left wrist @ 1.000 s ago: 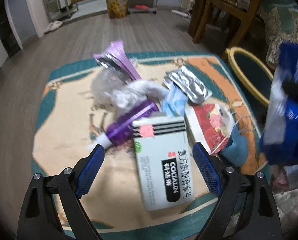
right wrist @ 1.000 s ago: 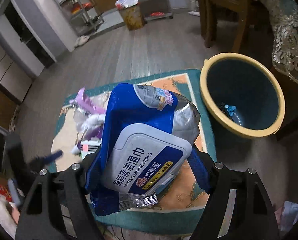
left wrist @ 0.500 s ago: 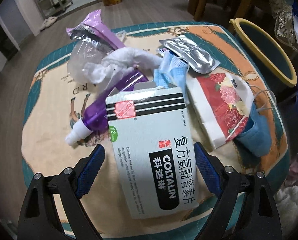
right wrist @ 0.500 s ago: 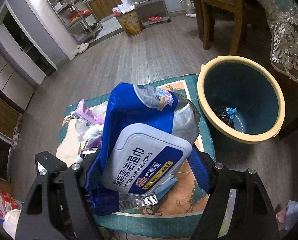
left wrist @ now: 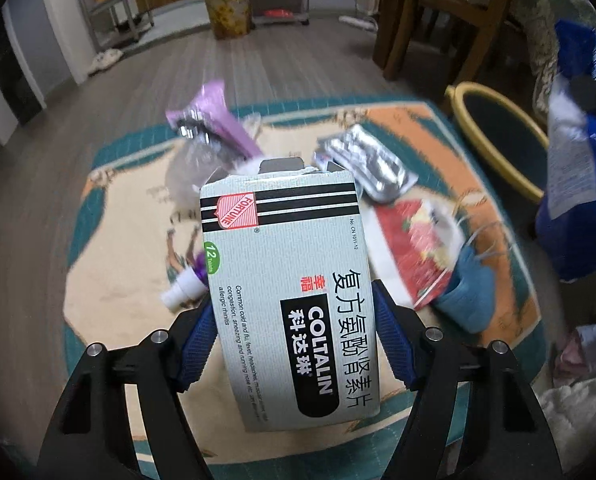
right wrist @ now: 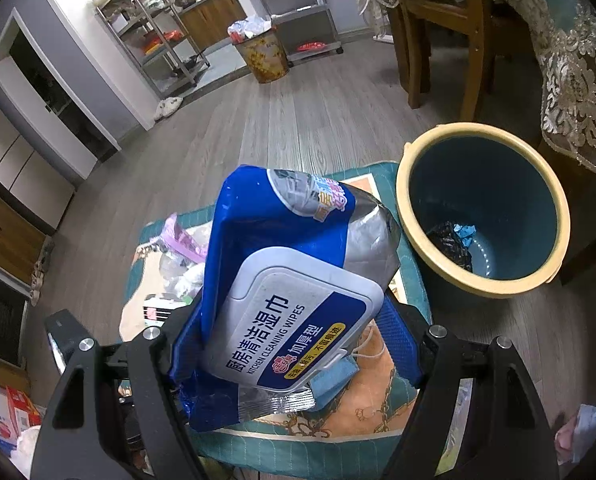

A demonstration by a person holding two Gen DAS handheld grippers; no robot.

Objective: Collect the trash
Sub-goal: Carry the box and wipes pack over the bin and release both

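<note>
My left gripper [left wrist: 293, 340] is shut on a grey-green Coltalin medicine box [left wrist: 285, 272] and holds it above the patterned rug [left wrist: 109, 272]. My right gripper [right wrist: 293, 348] is shut on a blue pack of kitchen cleaning wipes [right wrist: 293, 280], held up left of the blue bin with a yellow rim [right wrist: 482, 208]; the pack also shows in the left wrist view [left wrist: 578, 160]. On the rug lie a purple wrapper [left wrist: 213, 120], a silver foil pack [left wrist: 366, 164], a red flowered packet [left wrist: 414, 240], a blue face mask [left wrist: 466, 288] and a purple bottle [left wrist: 185, 284].
The bin [left wrist: 502, 140] stands at the rug's right edge and holds dark and blue scraps [right wrist: 454, 240]. A wooden chair [right wrist: 438, 20] and a table with a lace cloth [right wrist: 570, 60] stand behind it. A full waste basket [right wrist: 261, 52] and metal shelves [right wrist: 157, 28] are far back.
My left gripper has closed on the medicine box and lifted it off the rug. The right gripper keeps hold of the wipes pack and has shifted slightly toward the bin.
</note>
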